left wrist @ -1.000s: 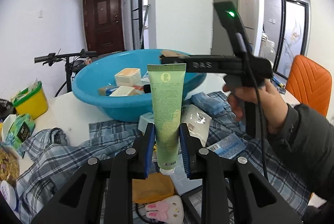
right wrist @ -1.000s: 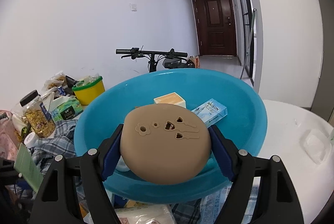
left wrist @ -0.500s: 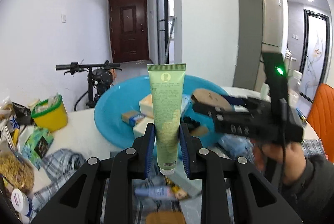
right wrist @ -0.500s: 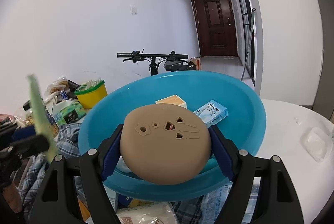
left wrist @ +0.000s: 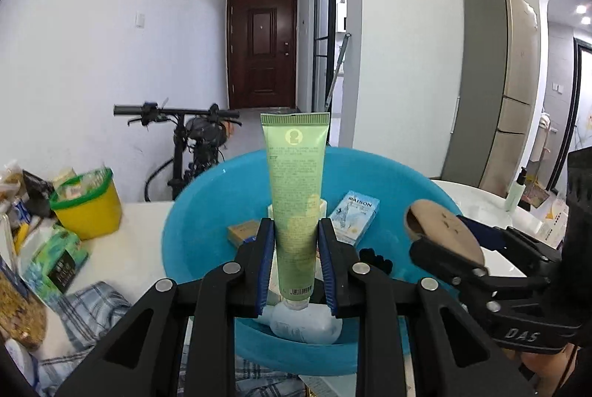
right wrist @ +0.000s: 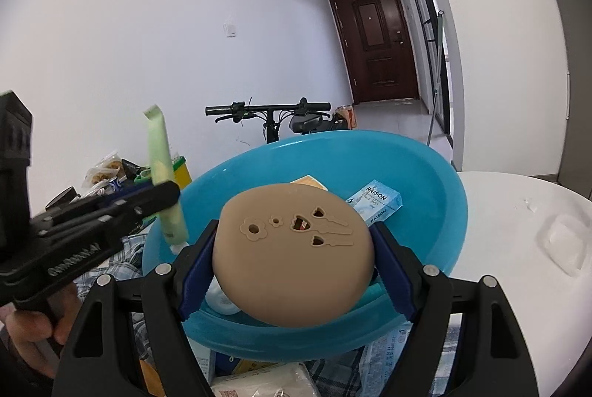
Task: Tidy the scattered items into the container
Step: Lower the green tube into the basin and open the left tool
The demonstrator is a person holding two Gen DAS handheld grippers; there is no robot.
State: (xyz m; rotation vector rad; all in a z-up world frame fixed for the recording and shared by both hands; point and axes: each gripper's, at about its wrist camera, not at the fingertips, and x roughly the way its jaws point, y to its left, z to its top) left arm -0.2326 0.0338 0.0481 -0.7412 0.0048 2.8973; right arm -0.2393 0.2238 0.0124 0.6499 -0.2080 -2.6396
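Turquoise plastic forms the wide basin (left wrist: pixel 192 223) on the white tabletop (right wrist: pixel 518 230), and inside it lies a pale blue carton (left wrist: pixel 354 217) printed "RAISON", beside a tan box (left wrist: pixel 242 232) and a cream box half hidden behind the tube. The left gripper (left wrist: pixel 296 262) is clamped tight on a green tube (left wrist: pixel 296 189), held upright with its white cap down and its crimped end up, over the near part of the basin; the tube carries a round pale logo and lines of small print too fine to read, with a barcode near the cap. The right gripper (right wrist: pixel 294 269) stands fairly wide, its blue pads pressed on either side of a round tan case (right wrist: pixel 292 256) embossed with flower and heart cut-outs, held above the basin's near rim. "DAS" is legible on the right gripper's black body in the left wrist view. A white bottle (left wrist: pixel 307 325) lies in the basin under the tube. Plaid cloth (left wrist: pixel 85 315) covers the tabletop's near side, with a yellow tub (left wrist: pixel 88 212) with a green rim and snack packets to the left. Behind stand a bicycle (left wrist: pixel 192 138), white walls, a dark brown door (left wrist: pixel 261 49) and a grey refrigerator (left wrist: pixel 492 90).
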